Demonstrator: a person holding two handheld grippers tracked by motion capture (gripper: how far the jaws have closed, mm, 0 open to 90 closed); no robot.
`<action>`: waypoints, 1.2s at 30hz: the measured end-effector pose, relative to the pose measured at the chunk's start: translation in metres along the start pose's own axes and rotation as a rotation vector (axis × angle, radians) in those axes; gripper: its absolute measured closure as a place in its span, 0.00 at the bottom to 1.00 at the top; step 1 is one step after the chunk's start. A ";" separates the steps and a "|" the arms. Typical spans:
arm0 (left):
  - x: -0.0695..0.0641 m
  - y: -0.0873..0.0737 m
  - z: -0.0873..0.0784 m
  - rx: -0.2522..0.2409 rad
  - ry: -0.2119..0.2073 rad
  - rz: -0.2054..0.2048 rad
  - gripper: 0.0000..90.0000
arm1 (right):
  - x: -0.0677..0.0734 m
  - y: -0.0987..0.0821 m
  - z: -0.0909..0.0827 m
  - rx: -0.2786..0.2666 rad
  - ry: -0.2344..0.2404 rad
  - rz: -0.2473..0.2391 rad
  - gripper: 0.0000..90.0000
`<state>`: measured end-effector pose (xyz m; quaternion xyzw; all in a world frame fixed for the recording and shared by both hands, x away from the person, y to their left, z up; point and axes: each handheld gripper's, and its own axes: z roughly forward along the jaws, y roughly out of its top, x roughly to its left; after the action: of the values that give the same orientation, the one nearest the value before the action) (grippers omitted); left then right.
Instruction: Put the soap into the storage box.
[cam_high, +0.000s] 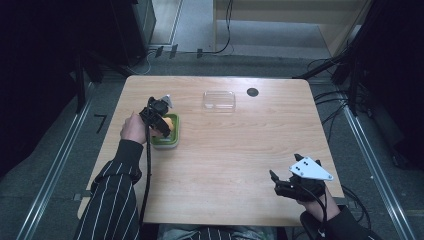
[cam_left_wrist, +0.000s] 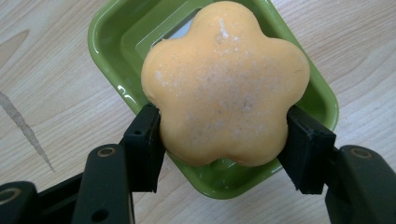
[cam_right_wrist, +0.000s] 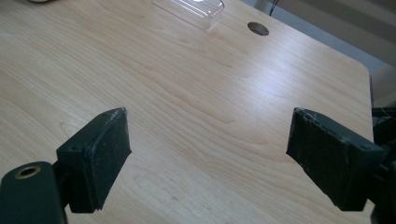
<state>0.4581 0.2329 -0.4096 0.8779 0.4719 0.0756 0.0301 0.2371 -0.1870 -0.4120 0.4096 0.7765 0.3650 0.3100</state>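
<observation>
An orange flower-shaped soap (cam_left_wrist: 224, 84) hangs just above a green soap dish (cam_left_wrist: 112, 42), with my left gripper (cam_left_wrist: 223, 142) shut on its two sides. From above, the soap (cam_high: 169, 124) and the dish (cam_high: 172, 141) sit at the table's left, under my left gripper (cam_high: 161, 126). My right gripper (cam_high: 281, 184) rests near the front right corner of the table. Its jaws stand wide apart in the right gripper view (cam_right_wrist: 208, 163), with bare wood between them.
A clear plastic lid or tray (cam_high: 219, 100) lies at the back middle of the table, also seen far off (cam_right_wrist: 189, 9). A round cable hole (cam_high: 252, 92) is just right of it. The wooden table (cam_high: 225, 155) has bare wood across its centre.
</observation>
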 end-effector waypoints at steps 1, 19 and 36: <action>-0.001 0.000 0.001 -0.001 0.011 -0.001 0.44 | 0.000 0.000 0.000 0.001 0.001 -0.004 0.15; -0.005 0.006 0.010 0.022 0.038 0.011 0.44 | 0.000 0.000 0.000 0.001 0.001 0.000 0.15; -0.007 0.007 0.015 0.028 0.043 0.010 0.43 | 0.000 0.000 0.000 0.000 0.000 -0.003 0.15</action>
<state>0.4621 0.2235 -0.4240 0.8787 0.4690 0.0883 0.0074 0.2369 -0.1872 -0.4118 0.4086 0.7772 0.3645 0.3103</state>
